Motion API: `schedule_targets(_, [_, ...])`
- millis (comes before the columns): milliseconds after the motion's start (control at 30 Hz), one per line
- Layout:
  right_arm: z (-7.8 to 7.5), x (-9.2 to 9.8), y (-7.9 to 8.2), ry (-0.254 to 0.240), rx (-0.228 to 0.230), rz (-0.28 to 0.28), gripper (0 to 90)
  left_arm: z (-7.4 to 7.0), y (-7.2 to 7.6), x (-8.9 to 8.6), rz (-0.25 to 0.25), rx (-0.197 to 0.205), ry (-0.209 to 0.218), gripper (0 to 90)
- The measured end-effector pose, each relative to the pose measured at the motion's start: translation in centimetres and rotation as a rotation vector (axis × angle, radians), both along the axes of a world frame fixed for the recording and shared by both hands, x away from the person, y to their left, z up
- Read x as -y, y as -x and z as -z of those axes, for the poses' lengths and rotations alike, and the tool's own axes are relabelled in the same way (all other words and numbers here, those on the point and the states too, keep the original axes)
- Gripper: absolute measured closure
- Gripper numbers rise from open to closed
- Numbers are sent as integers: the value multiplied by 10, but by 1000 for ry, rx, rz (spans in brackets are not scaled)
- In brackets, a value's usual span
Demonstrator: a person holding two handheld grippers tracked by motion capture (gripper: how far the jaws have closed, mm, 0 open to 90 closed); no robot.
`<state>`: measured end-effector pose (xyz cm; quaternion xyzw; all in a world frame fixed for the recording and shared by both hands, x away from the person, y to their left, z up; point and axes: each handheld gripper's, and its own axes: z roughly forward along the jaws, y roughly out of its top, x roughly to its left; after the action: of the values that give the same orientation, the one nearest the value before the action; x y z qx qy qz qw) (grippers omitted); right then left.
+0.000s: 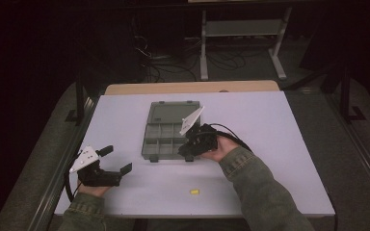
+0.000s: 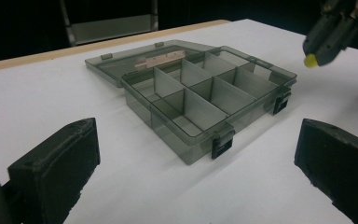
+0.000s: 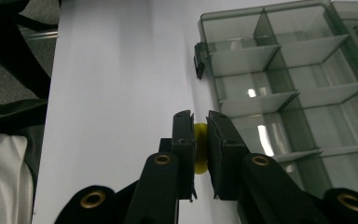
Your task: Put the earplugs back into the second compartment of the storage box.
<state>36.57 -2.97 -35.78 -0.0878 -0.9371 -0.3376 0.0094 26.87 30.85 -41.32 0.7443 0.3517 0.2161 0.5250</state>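
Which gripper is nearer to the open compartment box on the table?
Right. The right gripper sits at the front right corner of the box, holding a small yellow piece. The left gripper stays apart, off the box's front left.

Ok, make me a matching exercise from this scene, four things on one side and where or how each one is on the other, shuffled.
Things:
1. left gripper
2. right gripper
3. organizer box
4. yellow piece on the table

States:
A. lid folded back, compartments bare
B. jaws wide apart, nothing between them
C. lying loose near the table's front edge
D. clamped on a small yellow piece beside the box

Pairs: 1-B, 2-D, 3-A, 4-C
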Motion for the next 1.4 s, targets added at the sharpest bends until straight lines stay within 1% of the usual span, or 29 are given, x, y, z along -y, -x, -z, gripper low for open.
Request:
schedule_targets(133, [-7,-3,-9,-11,3,8,804,0,0,0,0,0,1,0])
schedule_targets(300, [-12,-7,-22,-6,2,20,804,0,0,0,1,0,0,0])
schedule_targets(500, [-13,-13,-40,7,-10,41,805,0,0,1,11,-1,5,0])
schedule_targets(633, [-14,-18,-50,9,-15,52,805,1,0,1,15,-2,-1,0])
schedule_targets(900, [-15,-35,-66,40,-15,60,804,0,0,1,15,-2,0,0])
schedule_targets(1033, [-13,-45,-74,54,-15,65,805,1,0,0,12,-1,5,0])
schedule_targets(1167, [-6,-55,-82,71,-14,67,805,1,0,0,15,-2,7,0])
schedule_targets(1300, [0,-63,-90,72,-11,82,808,1,-1,0,18,-3,7,0])
schedule_targets(1400, [4,-68,-96,84,-13,92,808,0,-1,0,18,-2,9,0])
